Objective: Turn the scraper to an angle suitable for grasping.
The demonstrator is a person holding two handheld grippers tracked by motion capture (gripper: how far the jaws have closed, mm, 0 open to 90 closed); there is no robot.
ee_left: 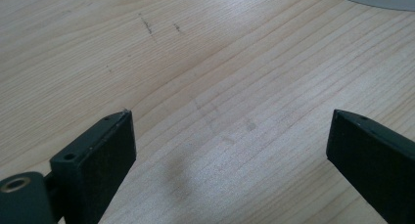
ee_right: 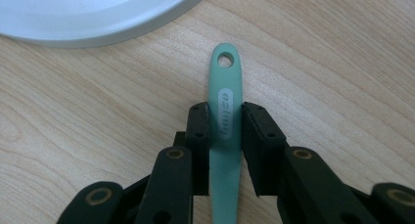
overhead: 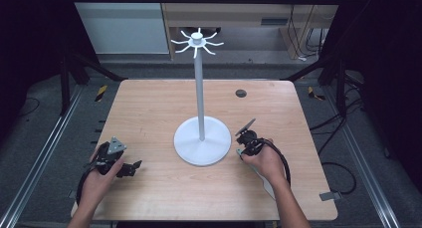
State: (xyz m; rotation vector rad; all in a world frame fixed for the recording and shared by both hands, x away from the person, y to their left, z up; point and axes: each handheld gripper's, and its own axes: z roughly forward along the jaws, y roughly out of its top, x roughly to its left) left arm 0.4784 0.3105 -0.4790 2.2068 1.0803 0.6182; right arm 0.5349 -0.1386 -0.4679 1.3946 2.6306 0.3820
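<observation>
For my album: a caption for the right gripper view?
Right gripper closed on a green handle beside the stand's base.

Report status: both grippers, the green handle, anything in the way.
Left gripper open, empty. Right gripper shut on green handle. White stand base just ahead.

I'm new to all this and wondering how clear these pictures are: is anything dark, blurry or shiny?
High view: the wooden table is evenly lit and the surroundings are very dark. Left gripper view: sharp wood grain, with a soft shadow between the open jaws of the left gripper. Right gripper view: the green handle is sharp between the right gripper pads, its printed label unreadable; the white stand base shows a mild sheen.
</observation>
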